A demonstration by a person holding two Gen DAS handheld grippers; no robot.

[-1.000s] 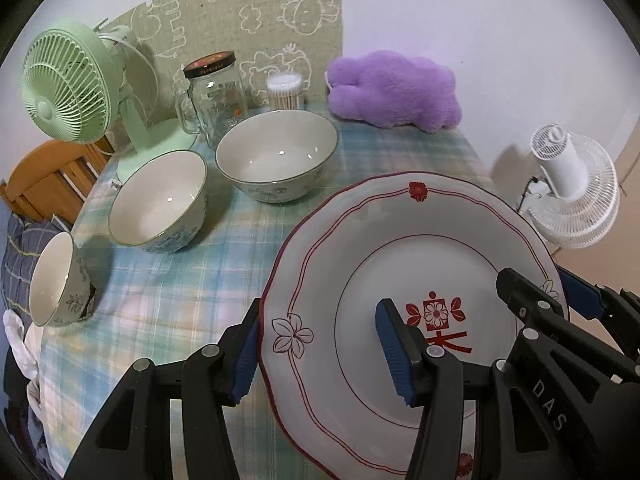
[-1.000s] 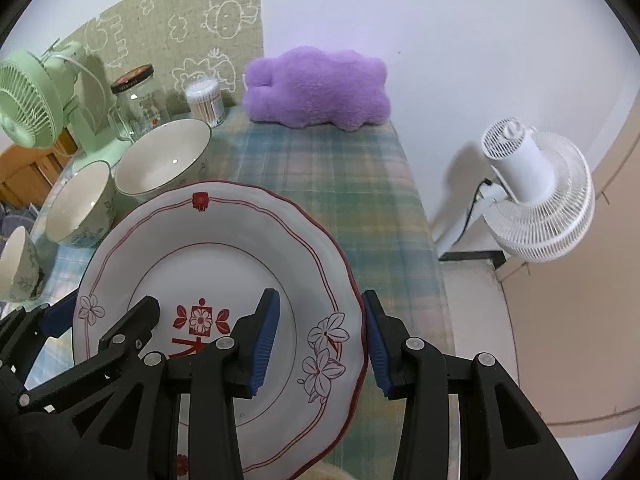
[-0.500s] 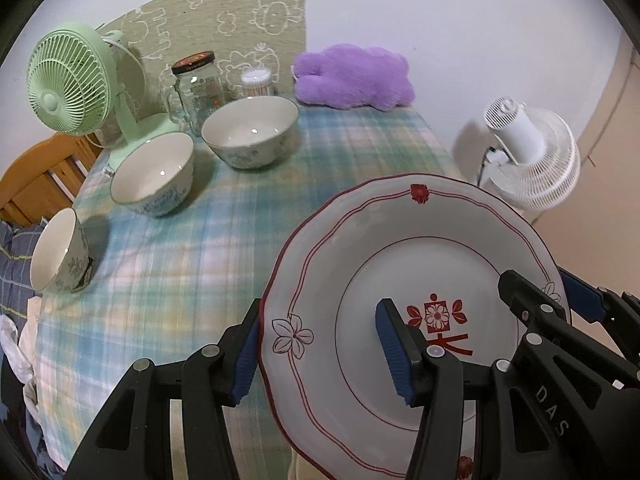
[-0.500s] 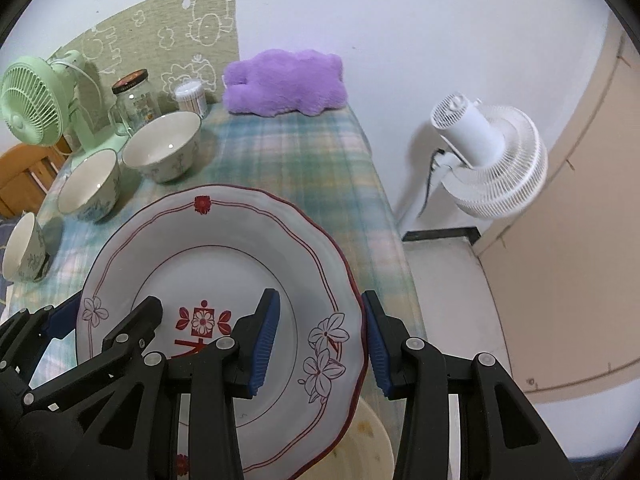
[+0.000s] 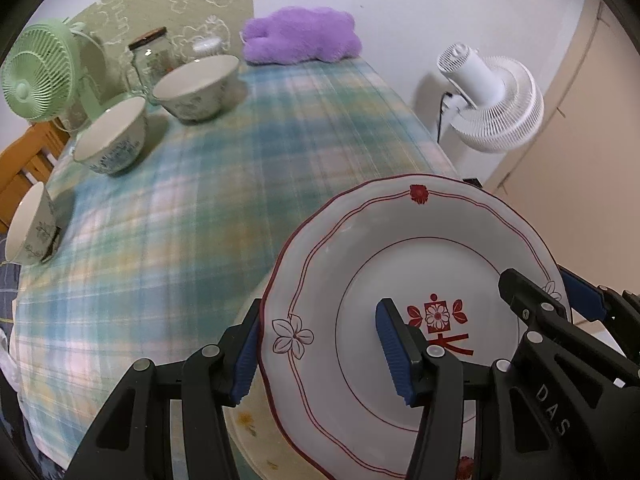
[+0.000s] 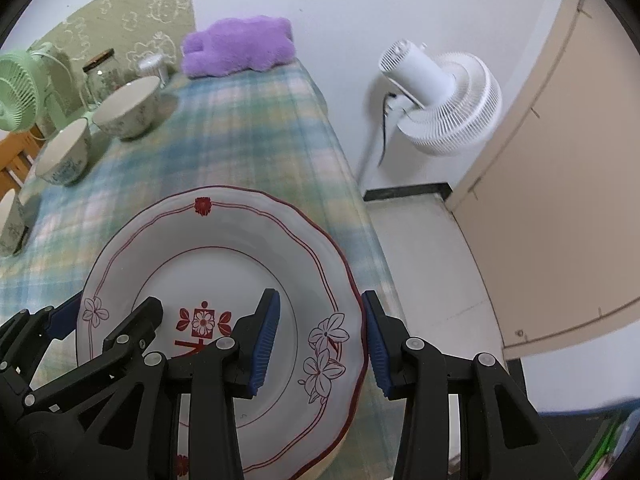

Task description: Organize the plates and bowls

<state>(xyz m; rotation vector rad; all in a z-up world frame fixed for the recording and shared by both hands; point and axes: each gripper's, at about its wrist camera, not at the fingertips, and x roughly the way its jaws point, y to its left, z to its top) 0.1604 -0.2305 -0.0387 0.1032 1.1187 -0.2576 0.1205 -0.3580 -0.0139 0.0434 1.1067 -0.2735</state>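
Observation:
I hold a large white plate [image 5: 400,264] with red trim and flower marks, tilted above the near end of the checked table [image 5: 200,240]. My left gripper [image 5: 320,344] is shut on its left rim, one pad on top and one beneath. On the plate's [image 6: 224,248] right rim my right gripper [image 6: 320,336] is shut the same way. Under the held plate lies a cream, stained plate [image 5: 252,428], mostly hidden. Three white patterned bowls [image 5: 196,84] [image 5: 110,136] [image 5: 30,224] stand along the far left side.
A green fan [image 5: 36,68], a glass jar [image 5: 152,60] and a purple plush [image 5: 300,36] line the table's far end. A white floor fan [image 6: 440,100] and a beige door [image 6: 560,180] are off the right edge. A wooden chair [image 5: 24,160] is at left.
Both grippers have carried the plate back toward the near end of the table; the bowls and fan look farther away. The stained plate underneath has come into view.

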